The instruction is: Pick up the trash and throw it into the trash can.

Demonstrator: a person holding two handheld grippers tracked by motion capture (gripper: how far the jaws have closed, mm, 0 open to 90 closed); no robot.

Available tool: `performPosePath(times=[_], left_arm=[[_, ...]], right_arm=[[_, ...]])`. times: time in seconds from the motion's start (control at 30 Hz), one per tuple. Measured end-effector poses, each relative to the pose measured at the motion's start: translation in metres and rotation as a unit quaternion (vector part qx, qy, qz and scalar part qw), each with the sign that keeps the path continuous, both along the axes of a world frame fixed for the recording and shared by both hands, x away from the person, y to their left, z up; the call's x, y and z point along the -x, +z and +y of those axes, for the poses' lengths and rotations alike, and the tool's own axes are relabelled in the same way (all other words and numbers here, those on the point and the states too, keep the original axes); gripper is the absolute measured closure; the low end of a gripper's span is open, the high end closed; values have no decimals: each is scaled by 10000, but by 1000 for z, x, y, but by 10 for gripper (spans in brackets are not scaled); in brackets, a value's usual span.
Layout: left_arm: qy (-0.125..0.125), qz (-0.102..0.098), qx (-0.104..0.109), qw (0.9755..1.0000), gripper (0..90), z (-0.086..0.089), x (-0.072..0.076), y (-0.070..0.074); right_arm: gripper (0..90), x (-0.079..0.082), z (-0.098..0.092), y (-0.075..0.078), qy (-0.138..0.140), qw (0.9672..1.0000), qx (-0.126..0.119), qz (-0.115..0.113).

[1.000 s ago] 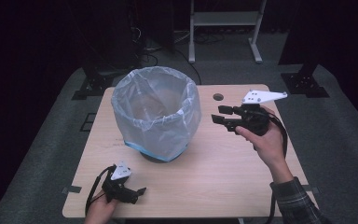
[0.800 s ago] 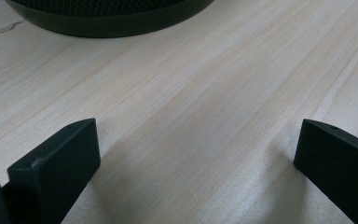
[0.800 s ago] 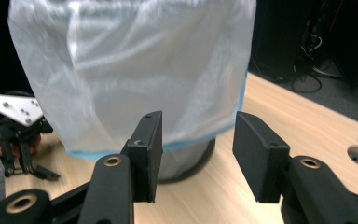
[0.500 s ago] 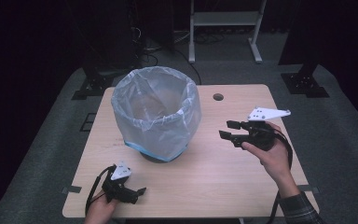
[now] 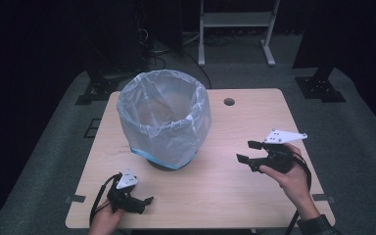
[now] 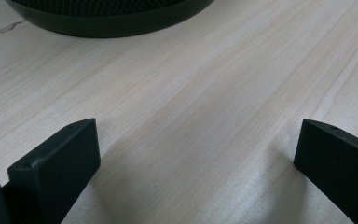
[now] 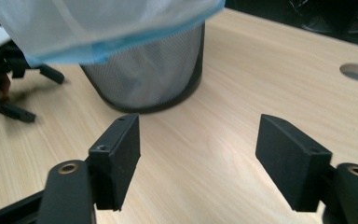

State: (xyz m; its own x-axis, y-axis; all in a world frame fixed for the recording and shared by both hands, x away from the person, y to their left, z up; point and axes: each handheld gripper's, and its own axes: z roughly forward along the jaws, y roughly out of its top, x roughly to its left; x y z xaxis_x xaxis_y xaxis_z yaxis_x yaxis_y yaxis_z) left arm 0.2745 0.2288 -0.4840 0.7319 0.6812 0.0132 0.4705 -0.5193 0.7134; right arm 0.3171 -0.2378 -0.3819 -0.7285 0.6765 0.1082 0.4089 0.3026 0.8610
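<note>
The right gripper (image 5: pixel 247 152), fingers just spread and empty, is best lowered clear of the lined bin (image 5: pixel 164 117); the left gripper (image 5: pixel 144 203) lies spread on the surface (image 5: pixel 254 122).

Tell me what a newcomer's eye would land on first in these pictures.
The mesh wastebasket lined with a translucent bag stands out, left of centre on the pale wooden table. The right gripper, held just above the table to the bin's right, points at it with nothing between its jaws, which have just been opening. The left gripper rests open at the near edge.
</note>
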Motion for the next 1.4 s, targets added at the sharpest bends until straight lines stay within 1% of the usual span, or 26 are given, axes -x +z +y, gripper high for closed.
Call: performPosePath(times=[0.17, 0.27, 0.37, 0.67, 1.0, 1.2, 1.33, 1.37, 1.4], left_arm=[[-6, 0, -13, 10000, 0, 0, 0, 0], [-5, 0, -13, 10000, 0, 0, 0, 0], [-7, 0, -13, 10000, 0, 0, 0, 0], [-4, -9, -6, 10000, 0, 0, 0, 0], [-4, -7, -5, 10000, 0, 0, 0, 0], [-4, -6, -4, 10000, 0, 0, 0, 0], [-3, -6, -5, 10000, 0, 0, 0, 0], [-4, -6, -6, 10000, 0, 0, 0, 0], [-3, -6, -4, 10000, 0, 0, 0, 0]], right_arm=[[244, 4, -8, -15, -105, 9997, 158, 140], [231, 6, -13, -25, -143, 9992, 319, 188], [225, 8, -18, -35, -202, 9984, 472, 255], [211, 15, -28, -62, -265, 9951, 750, 584], [202, 22, -33, -79, -350, 9909, 1022, 805], [193, 27, -38, -85, -353, 9899, 1081, 845], [193, 30, -38, -90, -348, 9886, 1157, 896], [193, 32, -39, -92, -351, 9875, 1236, 915], [193, 32, -39, -93, -358, 9874, 1245, 908]])
